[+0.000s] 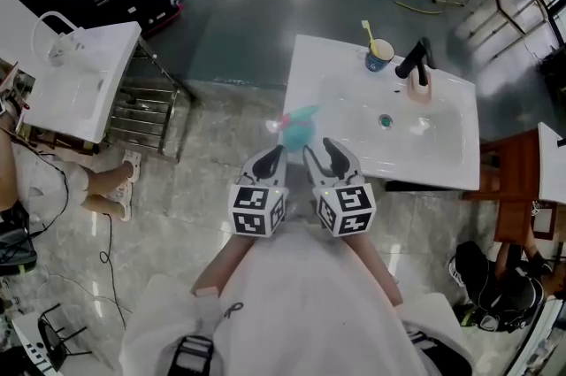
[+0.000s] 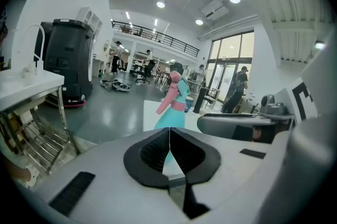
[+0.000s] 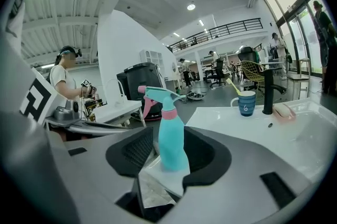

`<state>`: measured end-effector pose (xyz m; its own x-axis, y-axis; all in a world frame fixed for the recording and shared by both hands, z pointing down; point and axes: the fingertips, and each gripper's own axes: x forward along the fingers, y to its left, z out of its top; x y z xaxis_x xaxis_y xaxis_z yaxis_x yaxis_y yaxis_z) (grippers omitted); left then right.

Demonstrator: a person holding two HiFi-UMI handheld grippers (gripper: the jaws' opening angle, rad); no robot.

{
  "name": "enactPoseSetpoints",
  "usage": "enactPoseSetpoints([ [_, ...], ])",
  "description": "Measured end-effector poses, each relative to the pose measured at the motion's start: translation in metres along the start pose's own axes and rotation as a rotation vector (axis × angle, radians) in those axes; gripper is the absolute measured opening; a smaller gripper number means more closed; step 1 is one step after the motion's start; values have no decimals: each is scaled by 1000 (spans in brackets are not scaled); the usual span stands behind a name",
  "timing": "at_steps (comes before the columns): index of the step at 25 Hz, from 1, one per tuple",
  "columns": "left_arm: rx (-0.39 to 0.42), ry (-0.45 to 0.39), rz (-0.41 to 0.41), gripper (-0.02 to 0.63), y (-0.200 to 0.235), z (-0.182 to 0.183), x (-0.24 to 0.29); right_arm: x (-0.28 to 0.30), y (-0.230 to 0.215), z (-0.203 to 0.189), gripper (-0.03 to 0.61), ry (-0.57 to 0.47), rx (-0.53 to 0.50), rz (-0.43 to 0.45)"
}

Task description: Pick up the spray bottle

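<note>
A teal spray bottle (image 1: pixel 297 129) with a pink trigger and collar stands upright on the front left corner of the white washbasin (image 1: pixel 442 155). My right gripper (image 1: pixel 323 155) is open just short of it. In the right gripper view the bottle (image 3: pixel 171 136) shows in the gap between the two dark jaws of that gripper (image 3: pixel 171 153), and the pads do not press on it. My left gripper (image 1: pixel 272 155) hangs beside it on the left, shut and empty. In the left gripper view its jaws (image 2: pixel 169 136) meet, and the bottle (image 2: pixel 175 107) stands beyond them.
On the basin's far side stand a blue cup (image 1: pixel 379 56) with a toothbrush, a black tap (image 1: pixel 416 60) and a pink soap (image 1: pixel 418 91). A second white basin (image 1: pixel 80 82) on a metal rack (image 1: pixel 146 109) stands at left. People sit at the left and the lower right.
</note>
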<state>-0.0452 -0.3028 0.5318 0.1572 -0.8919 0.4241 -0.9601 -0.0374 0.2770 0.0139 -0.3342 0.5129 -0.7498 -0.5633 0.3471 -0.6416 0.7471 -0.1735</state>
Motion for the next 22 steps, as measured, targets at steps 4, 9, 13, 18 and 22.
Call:
enactPoseSetpoints([
  [4, -20, 15, 16, 26, 15, 0, 10, 18, -1, 3, 207, 10, -14, 26],
  [9, -34, 31, 48, 26, 35, 1, 18, 36, -4, 6, 254, 27, -19, 46],
  [13, -43, 37, 70, 26, 48, 2, 24, 49, -5, 10, 268, 36, -35, 57],
  [18, -45, 42, 95, 26, 61, 5, 29, 63, -6, 11, 268, 59, -73, 57],
  [22, -25, 44, 113, 26, 73, 8, 34, 72, -8, 10, 268, 67, -82, 52],
])
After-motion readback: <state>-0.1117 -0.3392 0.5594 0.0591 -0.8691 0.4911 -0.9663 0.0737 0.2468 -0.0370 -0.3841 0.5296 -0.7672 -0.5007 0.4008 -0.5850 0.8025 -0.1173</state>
